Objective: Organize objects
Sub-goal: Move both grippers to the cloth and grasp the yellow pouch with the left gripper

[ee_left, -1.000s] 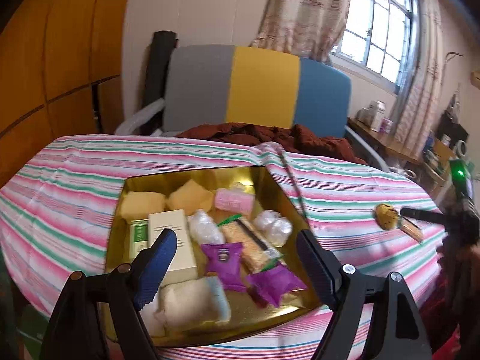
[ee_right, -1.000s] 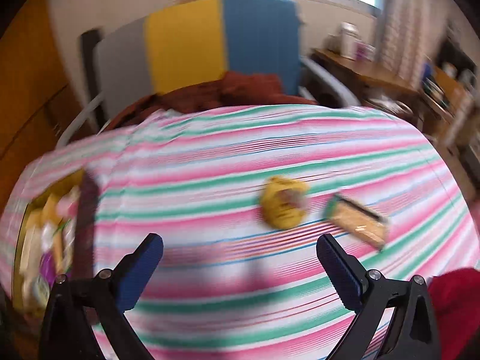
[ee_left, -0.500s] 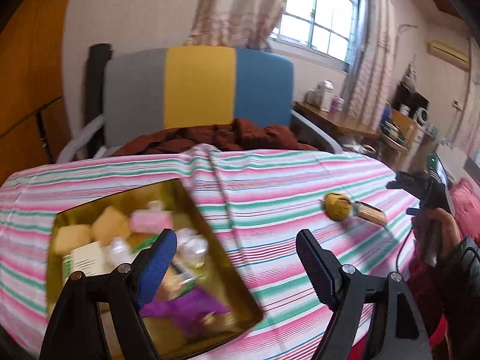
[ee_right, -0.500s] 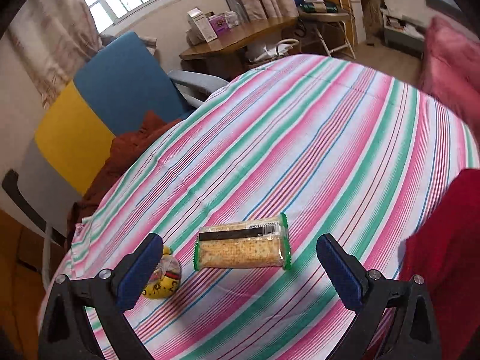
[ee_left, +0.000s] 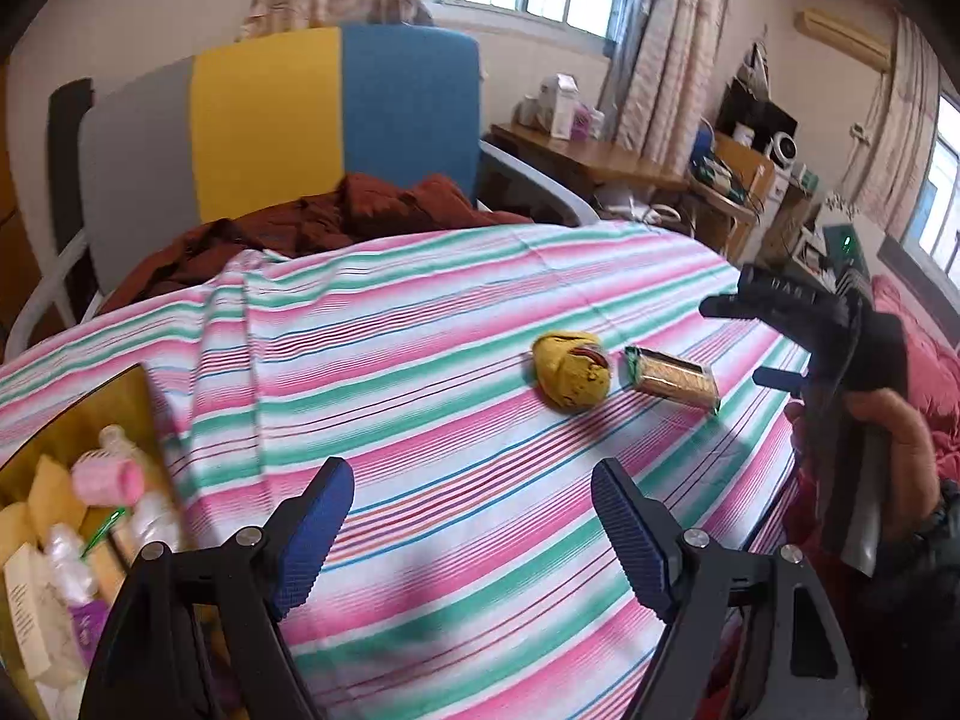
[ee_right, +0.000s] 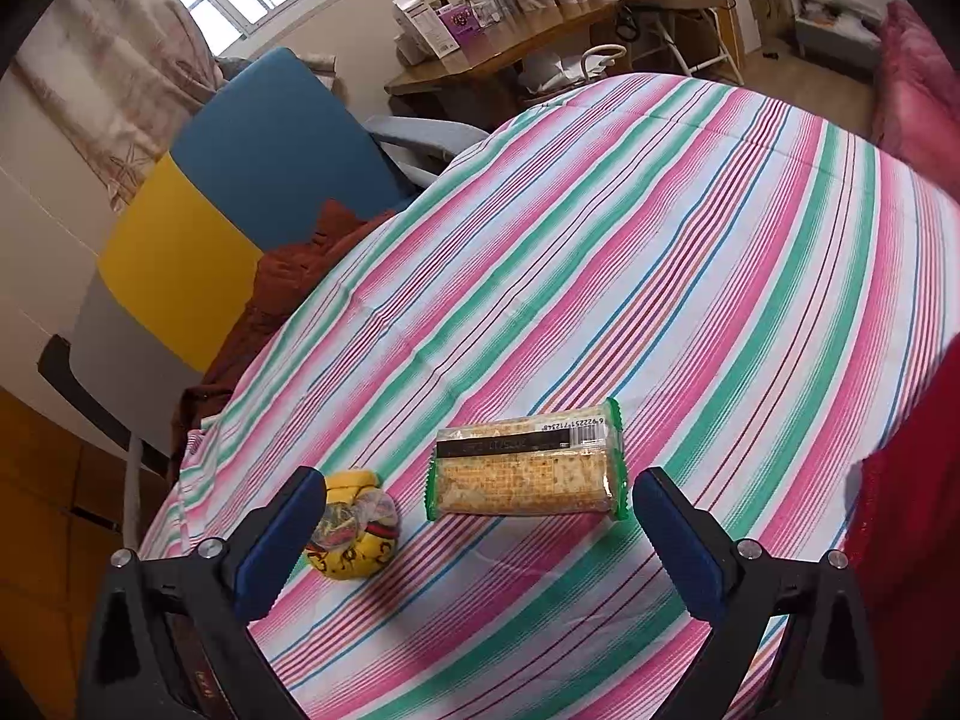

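Lying crosswise between spread right tongs (ee_right: 480, 531), cracker packet (ee_right: 525, 468), barcode end rightward, left tongs (ee_left: 474, 531) spread, empty.

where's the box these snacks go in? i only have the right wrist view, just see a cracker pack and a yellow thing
Observer: The gold box sits at the table's far left edge, seen only in the left wrist view, already holding several wrapped items.
Operator: is the left gripper holding anything
Observer: No, the left gripper is open with nothing between its fingers, above bare striped cloth.
Operator: how does my gripper sit from that side
Observer: The right gripper is open and just right of the cracker pack, with the yellow ball on the pack's other side.
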Motion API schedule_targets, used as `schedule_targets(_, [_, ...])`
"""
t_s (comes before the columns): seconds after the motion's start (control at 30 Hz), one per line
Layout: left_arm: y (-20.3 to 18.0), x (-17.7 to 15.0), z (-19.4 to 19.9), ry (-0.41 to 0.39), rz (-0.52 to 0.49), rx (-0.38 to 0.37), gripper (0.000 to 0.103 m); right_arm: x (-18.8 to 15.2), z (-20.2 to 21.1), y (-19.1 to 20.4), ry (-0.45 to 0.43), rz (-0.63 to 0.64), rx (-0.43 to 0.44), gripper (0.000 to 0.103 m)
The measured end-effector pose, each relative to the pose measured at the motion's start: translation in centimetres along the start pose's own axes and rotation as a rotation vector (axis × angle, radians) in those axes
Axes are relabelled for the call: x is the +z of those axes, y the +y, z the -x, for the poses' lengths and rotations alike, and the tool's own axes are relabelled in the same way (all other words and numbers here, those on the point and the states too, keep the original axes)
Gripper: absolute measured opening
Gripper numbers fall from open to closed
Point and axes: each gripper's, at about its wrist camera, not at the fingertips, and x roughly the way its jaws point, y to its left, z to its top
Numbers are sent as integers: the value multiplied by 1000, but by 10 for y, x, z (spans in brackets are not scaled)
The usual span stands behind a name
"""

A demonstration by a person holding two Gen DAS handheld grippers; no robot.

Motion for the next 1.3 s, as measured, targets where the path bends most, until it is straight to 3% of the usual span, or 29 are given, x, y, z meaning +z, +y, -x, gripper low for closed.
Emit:
schedule_targets(0.37, [-32, 11, -35, 37, -80, 12, 83, 0, -1, 6, -1, 31, 36, 103])
schedule_targets(0.77, [-49, 25, -64, 51, -133, -2, 83, 6, 22, -4, -140, -24, 122, 103])
schedule_targets(1.3, [-63, 60, -127, 86, -76, -102, 82, 6, 9, -5, -54, -66, 185, 103])
